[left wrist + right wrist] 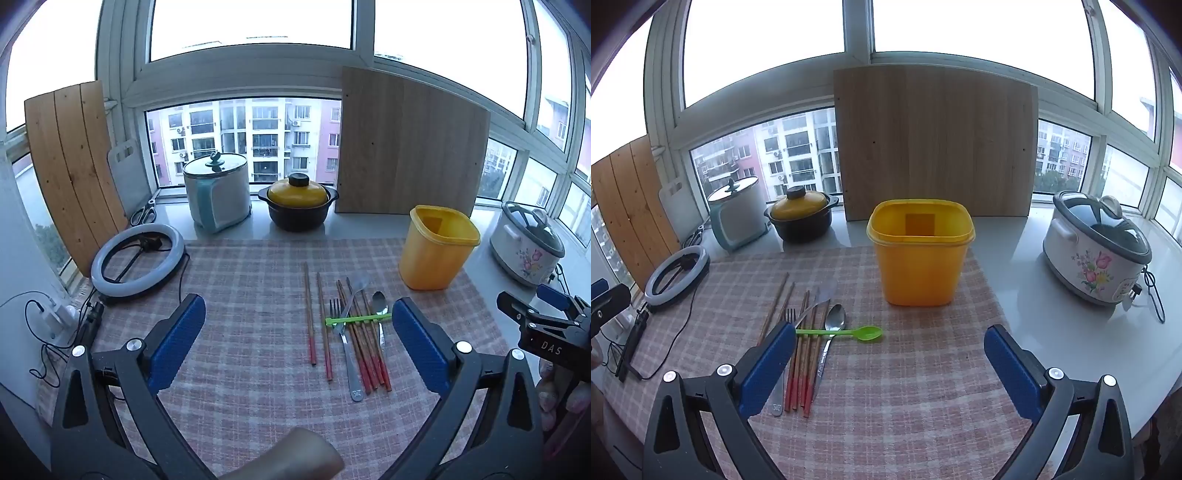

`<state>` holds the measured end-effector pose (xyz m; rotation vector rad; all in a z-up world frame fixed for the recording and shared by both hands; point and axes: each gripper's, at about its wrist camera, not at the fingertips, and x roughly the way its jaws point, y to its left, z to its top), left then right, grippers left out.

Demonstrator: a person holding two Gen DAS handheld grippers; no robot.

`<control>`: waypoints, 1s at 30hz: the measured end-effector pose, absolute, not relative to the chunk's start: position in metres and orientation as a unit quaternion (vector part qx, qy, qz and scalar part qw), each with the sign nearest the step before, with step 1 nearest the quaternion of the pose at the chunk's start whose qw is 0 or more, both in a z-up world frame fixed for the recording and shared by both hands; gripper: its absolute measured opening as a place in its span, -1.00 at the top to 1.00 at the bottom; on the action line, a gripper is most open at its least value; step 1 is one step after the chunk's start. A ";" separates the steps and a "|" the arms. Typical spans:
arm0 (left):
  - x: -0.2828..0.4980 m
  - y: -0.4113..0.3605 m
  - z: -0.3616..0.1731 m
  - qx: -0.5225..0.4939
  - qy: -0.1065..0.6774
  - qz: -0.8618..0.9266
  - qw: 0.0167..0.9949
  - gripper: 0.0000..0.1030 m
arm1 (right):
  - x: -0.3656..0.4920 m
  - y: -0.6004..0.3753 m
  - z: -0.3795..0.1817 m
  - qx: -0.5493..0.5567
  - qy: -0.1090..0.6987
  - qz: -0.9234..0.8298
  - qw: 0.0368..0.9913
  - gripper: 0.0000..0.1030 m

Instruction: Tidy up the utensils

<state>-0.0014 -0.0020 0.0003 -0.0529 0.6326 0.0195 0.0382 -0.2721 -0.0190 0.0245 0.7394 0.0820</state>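
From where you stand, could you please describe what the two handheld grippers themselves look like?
Each is a black clamp-style frame with triangular cut-outs and silver pivot bolts, ending in two blue textured pads. The left gripper shows them in the left wrist view, the right gripper in its own view. Seen from the left camera, the right gripper's black body carries white lettering, "DAS". No cables or sleeves show on either.

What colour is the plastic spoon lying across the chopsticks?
Bright green. The plastic spoon shows best in the right wrist view, where its bowl is in full sight.
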 end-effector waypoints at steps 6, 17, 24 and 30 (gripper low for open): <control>0.000 0.000 0.000 -0.031 0.314 0.012 0.949 -1.00 | 0.038 -0.272 -0.020 0.009 0.366 0.040 0.930 -0.99; 0.002 0.000 0.003 -0.032 0.315 0.015 0.949 -1.00 | 0.043 -0.273 -0.023 0.018 0.365 0.041 0.930 -0.99; 0.004 0.000 0.004 -0.032 0.315 0.014 0.948 -1.00 | 0.043 -0.274 -0.025 0.020 0.364 0.042 0.930 -0.99; 0.004 0.000 0.005 -0.032 0.314 0.014 0.949 -1.00 | 0.043 -0.273 -0.026 0.021 0.365 0.041 0.930 -0.99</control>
